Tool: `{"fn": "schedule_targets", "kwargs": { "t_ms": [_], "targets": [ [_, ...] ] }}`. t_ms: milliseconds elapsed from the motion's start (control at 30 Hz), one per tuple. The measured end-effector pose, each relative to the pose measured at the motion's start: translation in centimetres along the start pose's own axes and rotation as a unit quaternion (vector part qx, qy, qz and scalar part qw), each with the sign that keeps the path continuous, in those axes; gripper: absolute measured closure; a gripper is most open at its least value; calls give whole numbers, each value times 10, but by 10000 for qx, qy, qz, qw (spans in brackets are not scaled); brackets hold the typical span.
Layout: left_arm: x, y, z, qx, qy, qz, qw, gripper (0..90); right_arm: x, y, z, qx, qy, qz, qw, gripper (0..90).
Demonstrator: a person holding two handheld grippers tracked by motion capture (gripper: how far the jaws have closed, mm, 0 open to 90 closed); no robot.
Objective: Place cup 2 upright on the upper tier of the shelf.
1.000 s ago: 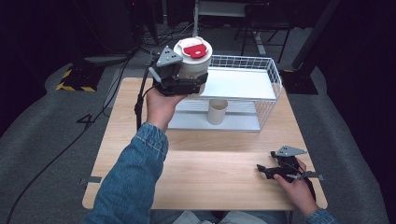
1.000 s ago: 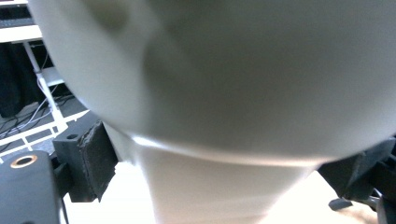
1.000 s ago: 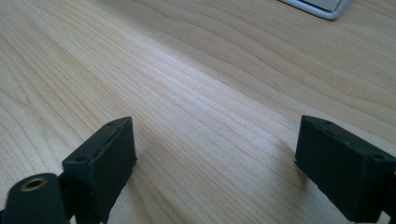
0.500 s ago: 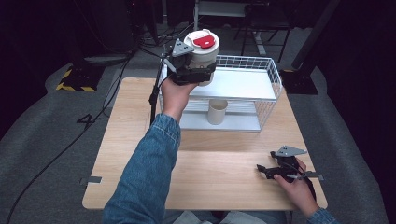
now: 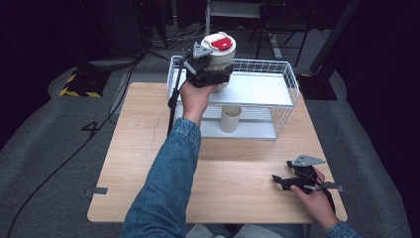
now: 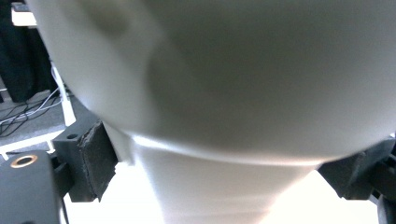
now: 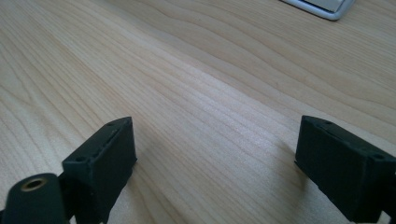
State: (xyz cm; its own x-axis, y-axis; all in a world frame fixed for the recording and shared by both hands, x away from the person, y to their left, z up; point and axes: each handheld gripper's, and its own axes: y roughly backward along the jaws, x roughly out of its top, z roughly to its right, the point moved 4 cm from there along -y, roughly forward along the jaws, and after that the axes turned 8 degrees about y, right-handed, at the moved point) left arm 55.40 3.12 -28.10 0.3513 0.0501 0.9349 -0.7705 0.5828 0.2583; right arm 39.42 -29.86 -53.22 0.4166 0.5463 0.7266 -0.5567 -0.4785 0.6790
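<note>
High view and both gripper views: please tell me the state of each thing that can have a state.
left gripper: shut on the white cup, held above the rack's upper shelf.
white cup: upright, red-and-white lid on.
right gripper: open, holds nothing, low over the table.
beige cup: upright, open, on the lower shelf.
wire rack: upright on the table.

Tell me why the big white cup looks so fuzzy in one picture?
In the left gripper view the white plastic cup with the red-and-white lid sits right against the camera, so it blurs, with bright glare below it. In the high view it looks sharper, against a dark room. In the right gripper view the wooden table looks evenly lit.
</note>
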Motion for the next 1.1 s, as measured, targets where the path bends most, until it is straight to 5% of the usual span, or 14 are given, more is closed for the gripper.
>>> {"fn": "schedule_targets", "kwargs": {
  "t_ms": [467, 1100],
  "targets": [
    [-11, -29, 8, 92, 48, -125, 9999, 125, 0, 0, 0, 15, 11, -2, 10000, 125],
    [-18, -40, 17, 68, -82, -337, 9994, 124, 0, 0, -1, 42, 34, 0, 10000, 125]
  ]
}}
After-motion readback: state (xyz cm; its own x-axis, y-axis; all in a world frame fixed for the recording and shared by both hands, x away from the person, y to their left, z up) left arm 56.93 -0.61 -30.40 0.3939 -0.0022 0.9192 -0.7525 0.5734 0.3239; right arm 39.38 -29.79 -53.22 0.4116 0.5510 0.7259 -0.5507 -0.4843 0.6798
